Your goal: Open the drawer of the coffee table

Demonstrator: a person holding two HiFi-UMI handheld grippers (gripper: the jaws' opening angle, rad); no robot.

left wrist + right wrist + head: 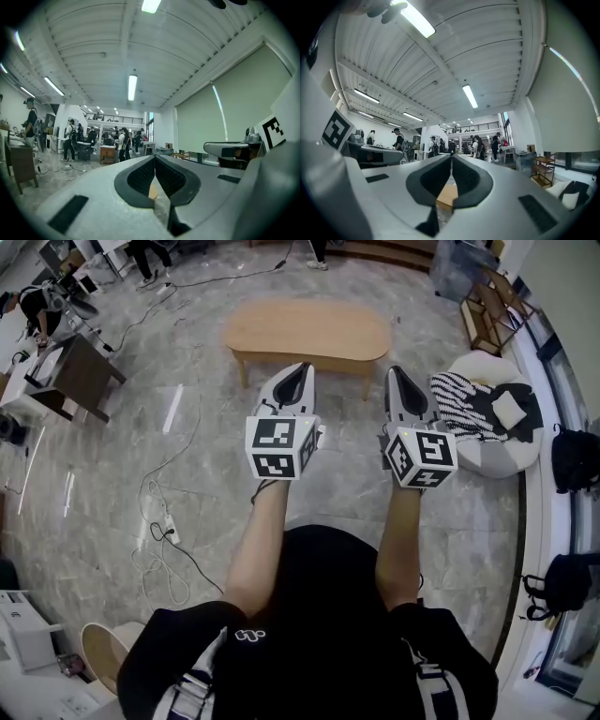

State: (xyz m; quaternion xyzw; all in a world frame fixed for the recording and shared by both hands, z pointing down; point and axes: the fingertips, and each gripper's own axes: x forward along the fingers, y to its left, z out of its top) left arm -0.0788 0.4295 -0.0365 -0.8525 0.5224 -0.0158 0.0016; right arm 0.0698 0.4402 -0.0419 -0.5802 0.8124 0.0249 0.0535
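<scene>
- Coffee table point(307, 329) stands ahead on the grey stone floor point(187, 456), well apart from both tools; its drawer does not show from here.
- Pale smooth wood, rounded oblong top, slim legs: stiff, but probably light enough to slide under a hard tug.
- Likely best hold: the drawer's pull or lip.
- Left tool point(302, 369) and right tool point(397, 373) are pinched closed, empty.

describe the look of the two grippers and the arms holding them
Both the left gripper and right gripper have light grey, tapered shells with black ribbed pads inside. Each carries a white cube printed with black square markers. The person wears a black short-sleeved top with white trim.
</scene>
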